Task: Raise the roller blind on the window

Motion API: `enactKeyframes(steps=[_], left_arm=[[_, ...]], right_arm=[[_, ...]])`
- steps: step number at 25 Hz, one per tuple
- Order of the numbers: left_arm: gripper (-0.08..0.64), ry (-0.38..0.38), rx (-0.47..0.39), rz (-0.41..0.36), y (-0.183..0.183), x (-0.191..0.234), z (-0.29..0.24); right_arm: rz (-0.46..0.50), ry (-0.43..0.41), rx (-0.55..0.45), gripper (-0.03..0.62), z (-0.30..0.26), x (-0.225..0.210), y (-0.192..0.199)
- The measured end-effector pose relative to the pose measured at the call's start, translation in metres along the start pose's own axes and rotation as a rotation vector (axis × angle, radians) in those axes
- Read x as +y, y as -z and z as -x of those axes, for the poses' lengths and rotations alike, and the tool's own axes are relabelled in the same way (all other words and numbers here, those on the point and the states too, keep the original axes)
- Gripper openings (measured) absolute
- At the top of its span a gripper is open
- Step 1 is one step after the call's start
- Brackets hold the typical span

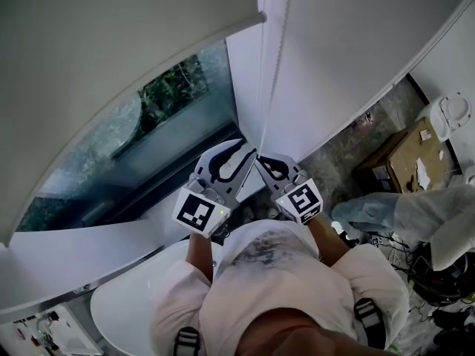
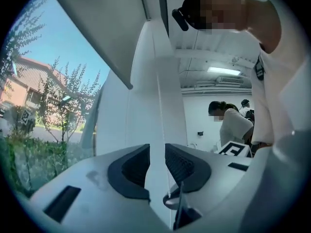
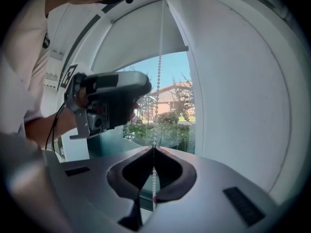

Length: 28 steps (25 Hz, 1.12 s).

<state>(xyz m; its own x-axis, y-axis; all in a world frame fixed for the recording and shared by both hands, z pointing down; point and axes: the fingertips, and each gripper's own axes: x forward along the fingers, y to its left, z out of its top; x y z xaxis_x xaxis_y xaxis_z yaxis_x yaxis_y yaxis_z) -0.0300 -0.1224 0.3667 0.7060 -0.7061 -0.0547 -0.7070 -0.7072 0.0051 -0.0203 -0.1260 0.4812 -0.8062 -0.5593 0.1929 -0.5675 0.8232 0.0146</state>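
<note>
White-shirted shoulders fill the near edge of the head view, with both forearms reaching away toward the window.

The blind [image 1: 111, 50] hangs over the upper part of the window [image 1: 163, 117]. Its bottom bar is well above the sill, so trees and a building show through the bare glass below. To its right, the bead cord [image 1: 272, 65] drops against the white frame in two strands, down to the grippers.

The right gripper [image 1: 263, 163] has its jaws pinched together on one strand. In its own view the beads run up from the closed tips and hang on below them. The left gripper [image 1: 249, 158] sits just left of it, tips close to the cord. Its jaws stand a little apart with nothing pressed between the pads. A thin line in the gap may be the cord, but I cannot be sure.

Farther right on the floor lies a cardboard box [image 1: 412, 154].

This looks like a hand-over-hand pull partway through the raise, with the right grip holding the cord and the left free to take a new hold. The next move calls for the left jaws to close on that same strand above the right grip before the right lets go. Then comes a straight downward pull. Catching the other strand would likely lower the blind.
</note>
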Motion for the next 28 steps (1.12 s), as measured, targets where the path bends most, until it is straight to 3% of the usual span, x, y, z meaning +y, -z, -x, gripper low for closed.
enactKeyframes(steps=[6,15,19,28], left_arm=[[0.087,0.022,-0.063,-0.062,-0.058,-0.005,-0.012],[0.065,-0.015,-0.114,-0.104,-0.106,0.000,-0.029],[0.008,0.009,-0.084,-0.115,-0.109,-0.006,-0.032],[0.005,-0.010,-0.058,-0.083,-0.095,-0.005,-0.028]], right_arm=[[0.007,-0.003,0.000,0.060,-0.002,0.004,0.000],[0.021,-0.021,0.003,0.061,-0.004,0.011,-0.005],[0.017,-0.024,0.002,0.061,-0.005,0.013,-0.002],[0.020,-0.030,0.032,0.061,-0.011,0.009,0.012]])
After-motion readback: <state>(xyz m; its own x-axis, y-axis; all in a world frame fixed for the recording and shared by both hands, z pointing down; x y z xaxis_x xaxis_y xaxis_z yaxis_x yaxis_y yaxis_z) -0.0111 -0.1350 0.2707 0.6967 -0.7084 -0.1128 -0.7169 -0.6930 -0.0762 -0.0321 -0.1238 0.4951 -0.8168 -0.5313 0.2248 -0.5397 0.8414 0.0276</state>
